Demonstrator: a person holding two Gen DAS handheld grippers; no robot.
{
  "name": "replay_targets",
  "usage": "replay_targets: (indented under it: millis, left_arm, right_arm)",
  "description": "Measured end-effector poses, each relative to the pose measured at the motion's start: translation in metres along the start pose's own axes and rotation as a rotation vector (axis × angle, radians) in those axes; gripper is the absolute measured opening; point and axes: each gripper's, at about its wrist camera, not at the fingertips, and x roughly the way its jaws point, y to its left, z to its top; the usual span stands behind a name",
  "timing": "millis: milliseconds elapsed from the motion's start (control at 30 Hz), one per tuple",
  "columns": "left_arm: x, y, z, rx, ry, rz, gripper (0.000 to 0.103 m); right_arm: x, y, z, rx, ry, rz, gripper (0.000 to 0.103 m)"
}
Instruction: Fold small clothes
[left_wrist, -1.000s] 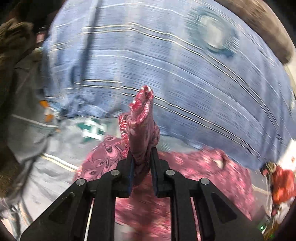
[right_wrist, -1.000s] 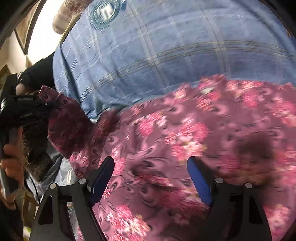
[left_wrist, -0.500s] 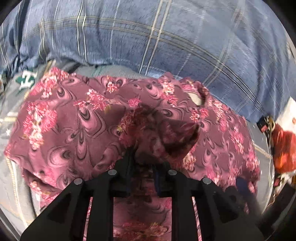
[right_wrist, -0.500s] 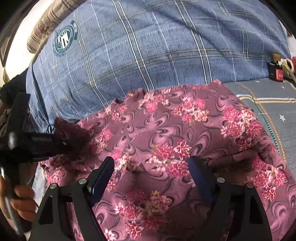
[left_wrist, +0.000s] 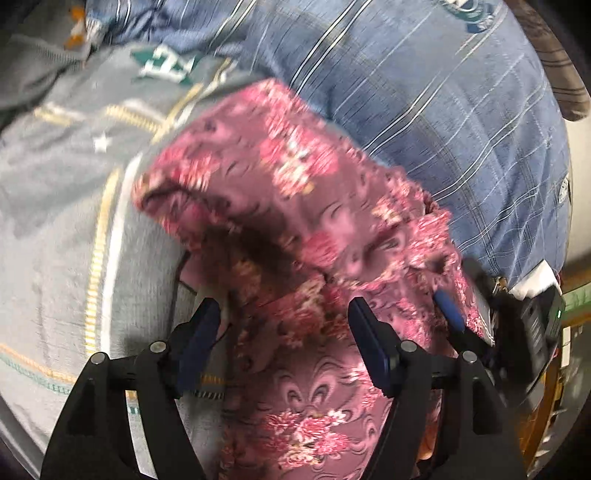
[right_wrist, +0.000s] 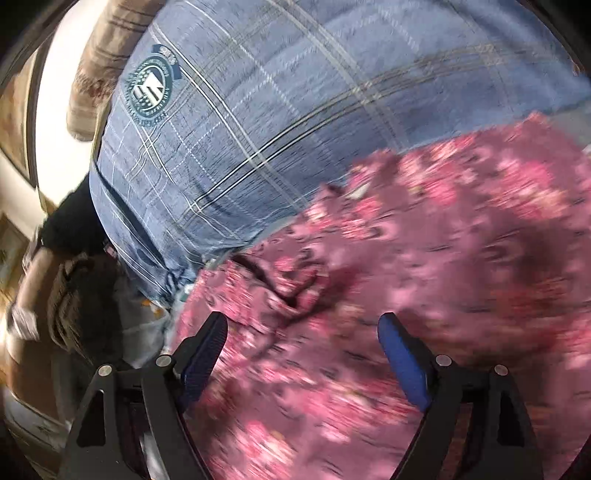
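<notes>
Dropping fold corner — your left tongs (left_wrist: 284, 332) opening, floral garment (left_wrist: 295, 206) no longer pinched, lying doubled over on bed (left_wrist: 55, 229). Right tongs (right_wrist: 303, 354) hovering released above cloth — fold landing.

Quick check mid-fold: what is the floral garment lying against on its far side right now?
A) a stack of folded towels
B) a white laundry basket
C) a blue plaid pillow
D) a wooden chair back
C: in both wrist views the pink floral garment runs up to the blue plaid pillow behind it, while its near part lies on the grey bedsheet.
</notes>
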Motion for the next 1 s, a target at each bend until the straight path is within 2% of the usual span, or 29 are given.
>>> replay_targets:
  millis: [133,233,300,367,400,433,500,567,633,700,733,767,800,833,900,1000]
  left_arm:
    - [0.001,-0.008,-0.005,0.027,-0.029,0.007,0.071]
    - [0.002,-0.01,-0.008,0.042,-0.039,0.006,0.071]
    - [0.003,-0.009,-0.009,0.039,-0.04,-0.006,0.071]
    - [0.0,0.003,-0.006,0.033,-0.032,-0.015,0.071]
    - [0.0,0.003,-0.005,0.031,-0.027,-0.019,0.071]
    - [-0.002,0.004,-0.005,0.029,-0.022,-0.025,0.071]
    - [-0.004,0.005,-0.006,0.034,-0.016,-0.031,0.071]
    - [-0.004,0.002,-0.008,0.039,-0.013,-0.037,0.071]
    - [0.0,-0.002,-0.009,0.046,-0.009,-0.027,0.071]
    - [0.001,-0.007,-0.01,0.062,-0.017,0.0,0.071]
    - [0.0,-0.009,-0.011,0.067,-0.014,-0.002,0.071]
    - [0.0,-0.01,-0.012,0.064,-0.005,-0.01,0.071]
    - [-0.001,-0.011,-0.012,0.061,-0.004,-0.014,0.071]
    - [-0.003,-0.013,-0.013,0.064,-0.01,-0.015,0.071]
    - [-0.005,-0.018,-0.014,0.078,-0.022,0.006,0.071]
    - [-0.005,-0.022,-0.016,0.087,-0.023,0.017,0.071]
  right_arm:
    - [0.027,0.008,-0.003,0.124,0.043,0.039,0.086]
    - [0.039,0.021,-0.005,0.121,0.061,-0.022,0.086]
    - [0.044,0.033,-0.005,0.039,0.074,-0.109,0.084]
    - [0.043,0.04,-0.004,-0.04,0.072,-0.097,0.039]
    - [0.038,0.041,-0.002,-0.068,0.084,-0.089,0.011]
    - [0.029,0.038,0.0,-0.072,0.068,-0.072,0.009]
    - [0.0,0.028,0.006,-0.084,0.003,-0.047,0.008]
    - [-0.027,0.011,0.012,-0.084,-0.058,-0.085,0.008]
    - [-0.05,-0.026,0.021,-0.018,-0.088,-0.174,0.009]
    - [-0.068,-0.063,0.022,0.096,-0.088,-0.231,0.016]
    - [-0.077,-0.075,0.02,0.148,-0.102,-0.224,0.019]
    - [-0.086,-0.084,0.016,0.192,-0.123,-0.199,0.023]
    - [-0.096,-0.09,0.011,0.231,-0.156,-0.17,0.037]
    - [-0.103,-0.092,0.007,0.254,-0.183,-0.147,0.057]
    - [-0.108,-0.089,0.001,0.285,-0.216,-0.091,0.072]
    - [-0.085,-0.069,0.002,0.28,-0.171,-0.075,0.073]
